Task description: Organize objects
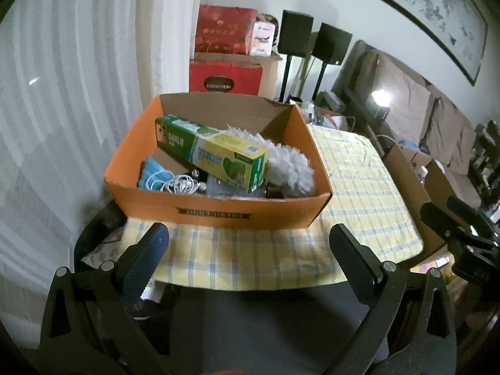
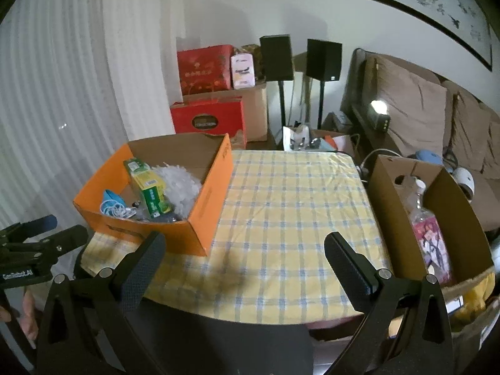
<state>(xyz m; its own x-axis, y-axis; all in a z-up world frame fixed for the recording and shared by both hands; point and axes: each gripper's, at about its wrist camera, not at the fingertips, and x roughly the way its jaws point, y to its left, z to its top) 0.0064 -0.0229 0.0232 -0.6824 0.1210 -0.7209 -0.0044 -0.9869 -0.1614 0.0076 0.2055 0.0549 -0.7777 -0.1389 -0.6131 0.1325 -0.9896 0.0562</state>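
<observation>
Orange box, yellow-and-blue checked tablecloth

We see a white curtain at left, two black speakers on stands against the pale wall, a brown sofa, and a framed painting above.

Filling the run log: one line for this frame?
left gripper: open, empty | right gripper: open, empty | orange box: holds toothpaste box, duster | checked tablecloth: bare
</observation>
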